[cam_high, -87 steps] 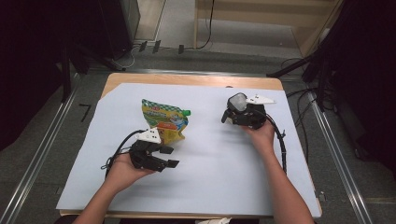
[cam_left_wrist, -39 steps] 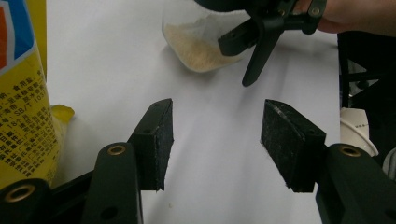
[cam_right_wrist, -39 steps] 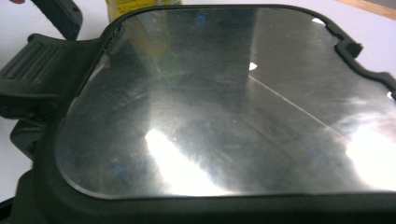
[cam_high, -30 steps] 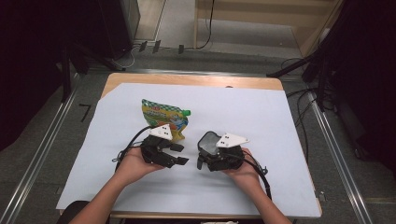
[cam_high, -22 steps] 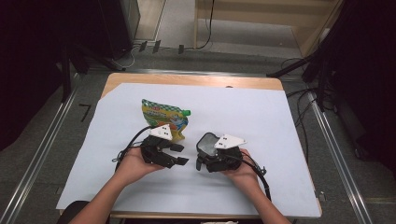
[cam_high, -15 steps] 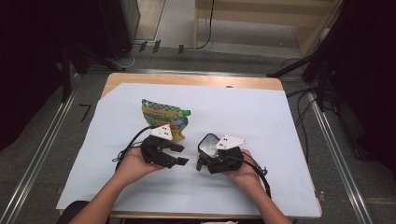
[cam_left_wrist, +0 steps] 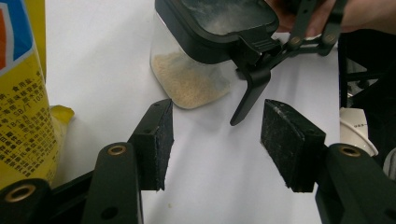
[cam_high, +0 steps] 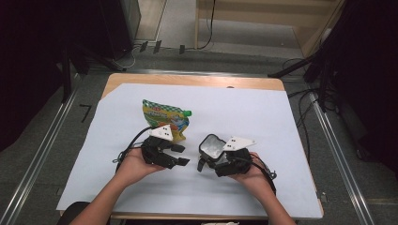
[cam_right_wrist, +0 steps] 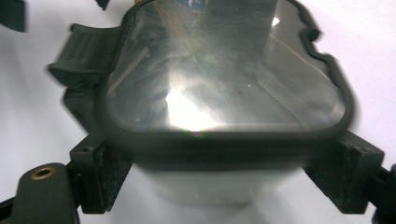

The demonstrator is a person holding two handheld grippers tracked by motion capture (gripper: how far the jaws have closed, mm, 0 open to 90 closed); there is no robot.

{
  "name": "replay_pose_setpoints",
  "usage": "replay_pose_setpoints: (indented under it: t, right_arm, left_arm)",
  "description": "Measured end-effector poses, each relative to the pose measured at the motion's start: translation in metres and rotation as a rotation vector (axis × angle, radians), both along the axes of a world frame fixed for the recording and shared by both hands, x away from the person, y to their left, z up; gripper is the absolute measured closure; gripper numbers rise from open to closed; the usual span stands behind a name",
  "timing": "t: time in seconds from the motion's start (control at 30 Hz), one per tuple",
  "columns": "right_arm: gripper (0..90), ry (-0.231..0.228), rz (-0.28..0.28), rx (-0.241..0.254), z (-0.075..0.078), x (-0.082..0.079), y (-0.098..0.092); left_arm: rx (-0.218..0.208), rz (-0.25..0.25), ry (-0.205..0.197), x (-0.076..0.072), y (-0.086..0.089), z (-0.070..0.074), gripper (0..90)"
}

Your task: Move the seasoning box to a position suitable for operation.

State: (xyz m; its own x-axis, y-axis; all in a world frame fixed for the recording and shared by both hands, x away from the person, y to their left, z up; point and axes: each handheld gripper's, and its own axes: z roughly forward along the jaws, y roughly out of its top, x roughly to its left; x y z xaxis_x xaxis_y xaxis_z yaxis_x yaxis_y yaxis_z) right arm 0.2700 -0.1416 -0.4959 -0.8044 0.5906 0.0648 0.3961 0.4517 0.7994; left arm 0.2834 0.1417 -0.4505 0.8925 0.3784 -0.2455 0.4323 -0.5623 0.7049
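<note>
The lidded container [cam_left_wrist: 205, 56] stands ahead of the left gripper's [cam_left_wrist: 215, 140] jaws. The snack pouch [cam_left_wrist: 23, 93] lies left of them.

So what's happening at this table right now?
A person works two hand-held grippers over a white-covered table. The right gripper is clamped on a clear container with a black lid and a little pale powder inside, tilted toward the left gripper. That one's jaws stand open and hold nothing. A yellow snack bag lies just beyond the left gripper.
</note>
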Motion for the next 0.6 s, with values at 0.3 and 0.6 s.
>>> replay_pose_setpoints:
  t: [0.3,0.6]
  right_arm:
    - [26.2,0.003,-0.021,0.010,0.020,-0.018,-0.035]
    - [40.5,-0.016,-0.111,0.028,0.026,-0.015,-0.050]
  left_arm:
    - [0.012,-0.025,0.019,0.001,-0.007,-0.003,51.9]
    - [-0.007,-0.047,0.078,0.004,-0.015,-0.007,73.5]
